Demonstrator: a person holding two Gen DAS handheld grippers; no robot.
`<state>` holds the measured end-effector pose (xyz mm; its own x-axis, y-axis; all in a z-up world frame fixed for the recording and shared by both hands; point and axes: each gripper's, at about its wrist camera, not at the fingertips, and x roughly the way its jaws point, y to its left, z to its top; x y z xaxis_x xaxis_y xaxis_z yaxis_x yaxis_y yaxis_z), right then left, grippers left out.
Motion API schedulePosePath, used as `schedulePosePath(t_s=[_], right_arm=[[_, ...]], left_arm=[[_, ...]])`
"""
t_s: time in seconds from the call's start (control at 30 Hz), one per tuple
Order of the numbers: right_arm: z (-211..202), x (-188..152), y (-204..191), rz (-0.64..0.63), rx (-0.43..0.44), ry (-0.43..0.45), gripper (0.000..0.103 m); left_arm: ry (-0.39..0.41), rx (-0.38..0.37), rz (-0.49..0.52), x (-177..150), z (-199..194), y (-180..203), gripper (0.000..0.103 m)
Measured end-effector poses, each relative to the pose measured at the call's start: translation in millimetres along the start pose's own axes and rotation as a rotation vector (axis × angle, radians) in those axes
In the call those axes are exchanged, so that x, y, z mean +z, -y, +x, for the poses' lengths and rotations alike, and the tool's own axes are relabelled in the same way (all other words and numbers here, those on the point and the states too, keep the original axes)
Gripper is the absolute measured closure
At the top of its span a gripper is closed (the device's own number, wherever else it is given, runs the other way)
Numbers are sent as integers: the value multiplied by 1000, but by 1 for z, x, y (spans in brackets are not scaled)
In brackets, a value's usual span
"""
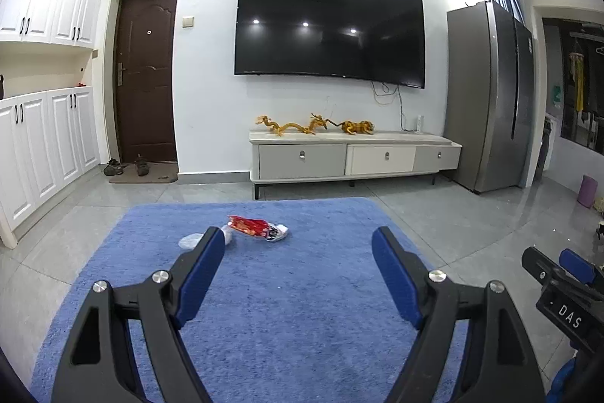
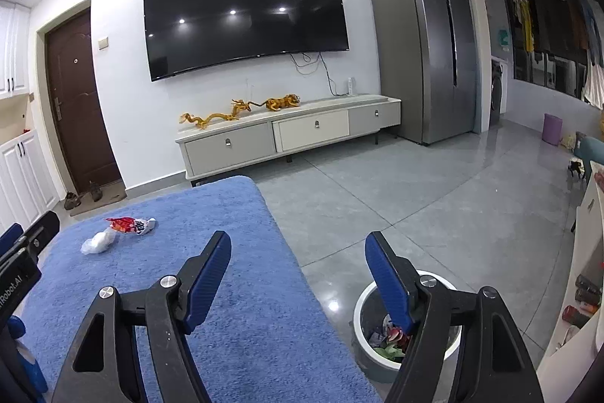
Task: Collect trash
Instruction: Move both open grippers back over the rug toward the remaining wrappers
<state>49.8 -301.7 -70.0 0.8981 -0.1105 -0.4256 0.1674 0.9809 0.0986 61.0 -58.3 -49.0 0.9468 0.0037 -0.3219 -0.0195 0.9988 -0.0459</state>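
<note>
A red and silver snack wrapper (image 1: pixel 256 228) lies on the far part of the blue carpeted surface (image 1: pixel 287 308); it also shows in the right wrist view (image 2: pixel 130 225). A crumpled white plastic scrap (image 1: pixel 191 240) lies beside it, partly behind my left finger, and shows in the right wrist view (image 2: pixel 99 242). My left gripper (image 1: pixel 298 242) is open and empty, short of both pieces. My right gripper (image 2: pixel 298 246) is open and empty over the surface's right edge, above a grey bin (image 2: pixel 364 342) with trash in it.
A TV cabinet (image 1: pixel 351 157) with golden dragon figures stands under a wall TV (image 1: pixel 328 25). A grey fridge (image 1: pixel 490 97) stands at right, white cupboards (image 1: pixel 45 153) and a brown door (image 1: pixel 145 74) at left. A purple bin (image 2: pixel 552 128) stands on the grey tiles.
</note>
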Motion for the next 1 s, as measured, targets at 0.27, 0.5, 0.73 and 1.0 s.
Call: schedulePosePath(t_s=[0.27,0.5,0.73,1.0], right_arm=[[-2,-4,-12,-26,7,3,29],[5,-9,-17,-42,7,-16,29],[16,-12,-20,-47,7,-34,29],[31,-17,-26,-47,8,-50,29]], left_arm=[[20,44,-20,5,-9,-18,15],[25,69,-26,5,-6,-30,14],[-4,73,-35,1,8,-40,14],[-46,66,-31,-7,28,-46,14]])
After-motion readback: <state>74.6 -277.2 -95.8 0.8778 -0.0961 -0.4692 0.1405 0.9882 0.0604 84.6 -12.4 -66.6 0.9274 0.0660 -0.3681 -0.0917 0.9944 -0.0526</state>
